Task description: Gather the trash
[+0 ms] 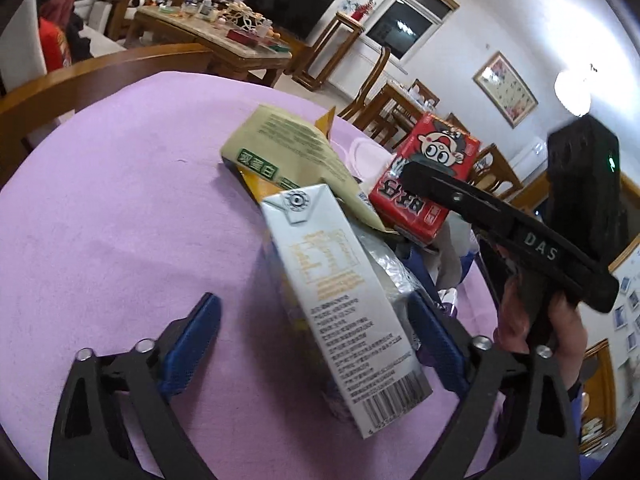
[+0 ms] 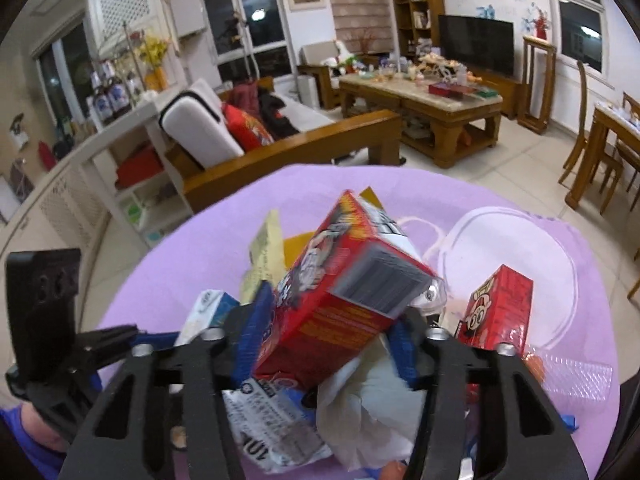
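Two cartons taken from the trash pile on the purple table.

Left wrist view: my left gripper point(image 1: 314, 334) stood spread around the white carton point(image 1: 344, 312), ready to close.
Right wrist view: my right gripper point(image 2: 326, 334) pinched the red carton point(image 2: 340, 300), tilted off the pile; another red carton point(image 2: 498, 312) stood right.

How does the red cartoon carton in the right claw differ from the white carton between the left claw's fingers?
The red cartoon-printed drink carton is clamped in the right claw and tilted up off the pile; the white-and-silver drink carton lies flat on the lilac tablecloth, and the left claw straddles it without its blue pads pressing. The white one looks longer and slimmer. Both are box-shaped cartons with barcodes.
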Demonstrator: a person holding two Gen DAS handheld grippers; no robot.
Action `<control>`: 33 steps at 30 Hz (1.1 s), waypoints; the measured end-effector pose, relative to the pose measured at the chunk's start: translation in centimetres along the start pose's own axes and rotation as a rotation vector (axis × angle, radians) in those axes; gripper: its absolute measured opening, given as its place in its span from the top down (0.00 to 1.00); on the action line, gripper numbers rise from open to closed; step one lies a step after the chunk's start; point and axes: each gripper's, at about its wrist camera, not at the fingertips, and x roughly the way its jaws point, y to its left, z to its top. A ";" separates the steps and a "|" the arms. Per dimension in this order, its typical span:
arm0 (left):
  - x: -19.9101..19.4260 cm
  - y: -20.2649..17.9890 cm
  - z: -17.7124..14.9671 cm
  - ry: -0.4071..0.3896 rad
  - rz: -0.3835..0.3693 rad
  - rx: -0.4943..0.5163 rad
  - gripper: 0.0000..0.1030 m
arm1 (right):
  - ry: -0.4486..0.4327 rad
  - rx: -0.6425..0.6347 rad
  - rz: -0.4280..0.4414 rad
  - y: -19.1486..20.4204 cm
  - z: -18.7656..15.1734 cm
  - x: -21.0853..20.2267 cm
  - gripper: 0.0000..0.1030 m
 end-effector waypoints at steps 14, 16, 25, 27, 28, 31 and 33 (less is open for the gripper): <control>-2.8 1.9 0.9 -0.026 -0.089 -0.003 0.61 | -0.160 0.123 0.113 1.3 -2.1 -6.5 0.68; -4.1 2.1 0.9 -0.066 -0.087 0.006 0.62 | -0.186 0.144 0.135 1.0 -2.5 -7.5 0.68; -6.1 -2.8 1.5 -0.128 -0.111 0.104 0.62 | -0.271 0.305 0.325 -3.0 -4.0 -11.5 0.68; -5.8 -4.5 1.9 -0.125 -0.122 0.142 0.62 | -0.303 0.347 0.343 -5.0 -4.5 -13.3 0.68; -5.3 -5.9 2.2 -0.122 -0.123 0.172 0.62 | -0.314 0.357 0.327 -6.0 -4.8 -14.2 0.68; -3.7 -8.8 2.9 -0.105 -0.135 0.222 0.62 | -0.252 0.401 0.231 -9.2 -5.9 -15.1 0.68; -2.5 -10.0 3.0 -0.088 -0.150 0.234 0.62 | -0.163 0.428 0.132 -11.1 -7.1 -14.6 0.68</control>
